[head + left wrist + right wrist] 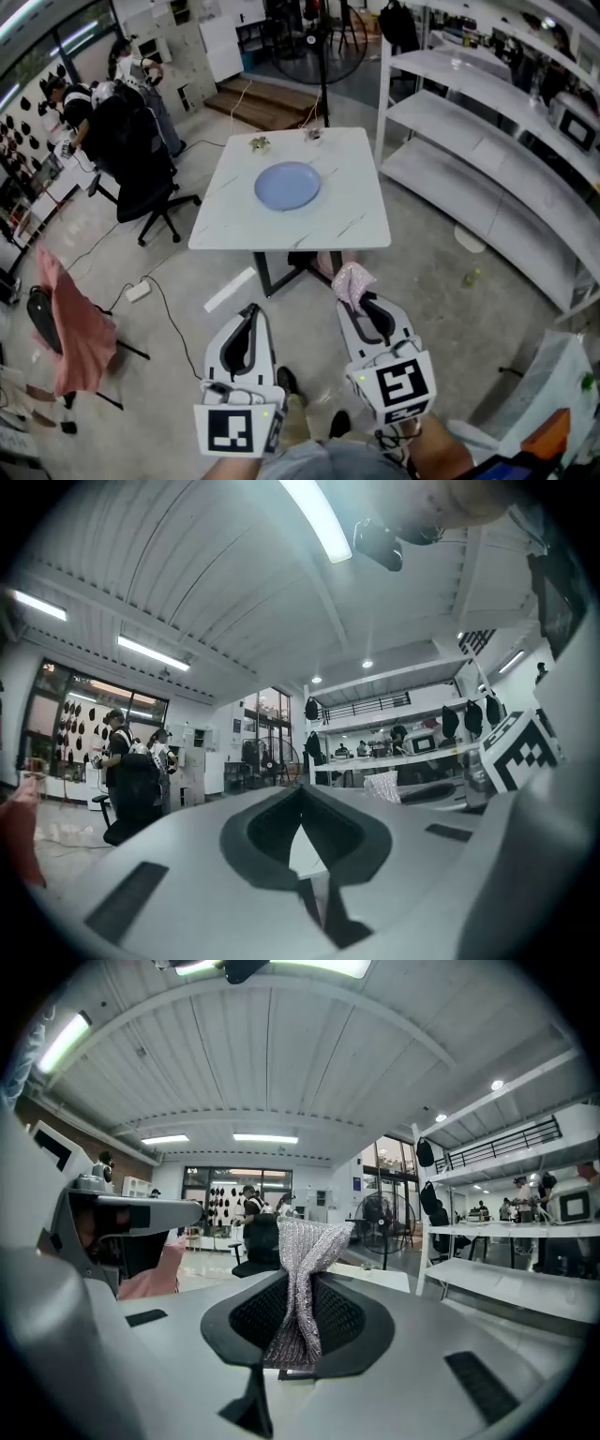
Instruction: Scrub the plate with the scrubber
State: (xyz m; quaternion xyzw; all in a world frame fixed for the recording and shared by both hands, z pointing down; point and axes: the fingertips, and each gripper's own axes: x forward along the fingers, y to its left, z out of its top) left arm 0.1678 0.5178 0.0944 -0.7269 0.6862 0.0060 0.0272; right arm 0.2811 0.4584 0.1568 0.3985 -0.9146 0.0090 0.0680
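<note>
The right gripper [298,1309] has its jaws pinched on the scrubber [305,1274], a silvery mesh pad that sticks up and out past the jaw tips (folded at the grip). The left gripper [300,797] has its jaws drawn together with nothing between them. In the head view both grippers are held low over the floor, the left [246,330] beside the right [367,314], the scrubber [353,280] pointing forward. The blue plate [288,185] lies flat near the middle of the white table [361,220], well apart from both, ahead of them.
</note>
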